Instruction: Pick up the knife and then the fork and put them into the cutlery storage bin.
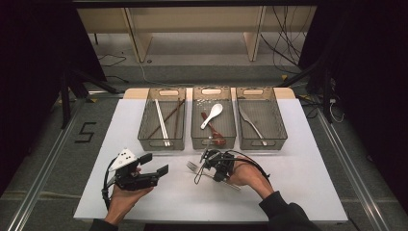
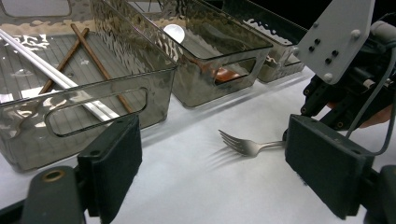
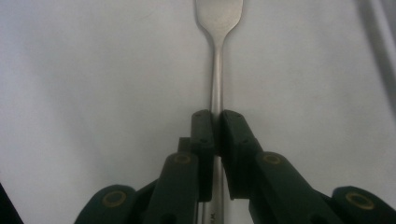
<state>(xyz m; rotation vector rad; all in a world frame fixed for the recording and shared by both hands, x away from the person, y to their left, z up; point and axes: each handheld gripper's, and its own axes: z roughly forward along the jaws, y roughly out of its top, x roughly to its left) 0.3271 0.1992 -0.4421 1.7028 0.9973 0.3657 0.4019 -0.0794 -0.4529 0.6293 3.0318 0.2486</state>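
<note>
One fork (image 3: 217, 56), three bins (image 1: 162, 139)

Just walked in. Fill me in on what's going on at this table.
A person is sorting cutlery with two hand-held grippers. The right gripper is shut on the handle of a metal fork lying on the white table, in front of three clear bins holding chopsticks, spoons and a knife. The left gripper waits open, holding nothing.

Fork (image 1: 193, 166) on table (image 1: 308, 187), before middle of three bins (image 1: 213, 143).
</note>
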